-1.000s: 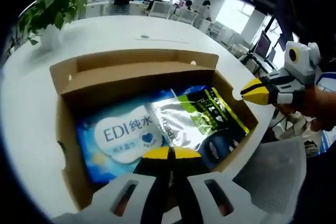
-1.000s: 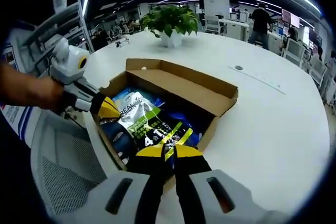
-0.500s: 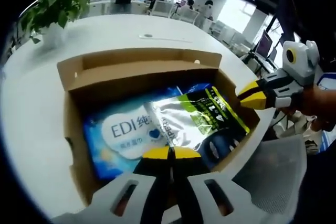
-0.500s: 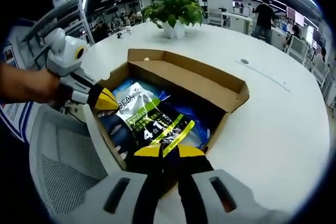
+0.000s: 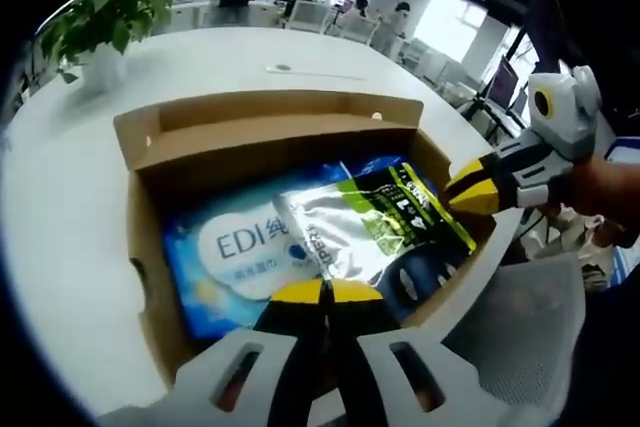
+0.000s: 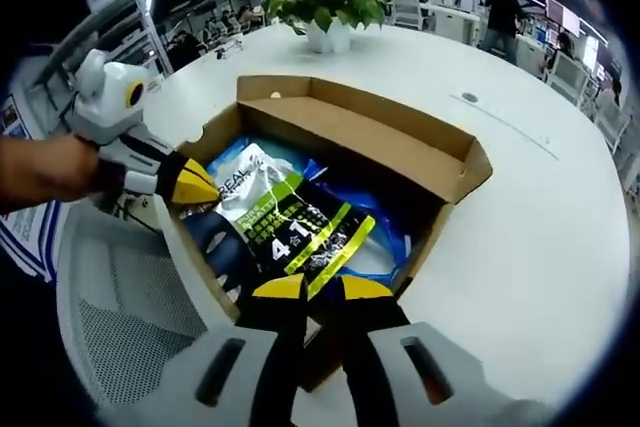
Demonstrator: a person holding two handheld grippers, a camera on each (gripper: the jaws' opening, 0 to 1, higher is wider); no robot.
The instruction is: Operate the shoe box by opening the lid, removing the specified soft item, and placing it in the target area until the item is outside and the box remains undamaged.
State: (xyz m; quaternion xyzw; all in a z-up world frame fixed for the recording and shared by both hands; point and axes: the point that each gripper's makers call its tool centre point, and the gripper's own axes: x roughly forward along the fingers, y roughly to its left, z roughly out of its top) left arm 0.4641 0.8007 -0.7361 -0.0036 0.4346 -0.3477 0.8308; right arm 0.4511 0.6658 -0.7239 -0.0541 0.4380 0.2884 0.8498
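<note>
Shoe box: brown matt corrugated cardboard. Silver-green pouch: glossy crinkled plastic film. Blue wipes pack: shiny soft plastic wrap. Tabletop: smooth white, slight sheen. Chair seat: grey mesh fabric.

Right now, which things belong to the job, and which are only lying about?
Job: box, lid already open; green pouch and blue wipes pack inside it; left gripper, shut; right gripper, slightly open.

Lying about: plant, mesh chair, table.
</note>
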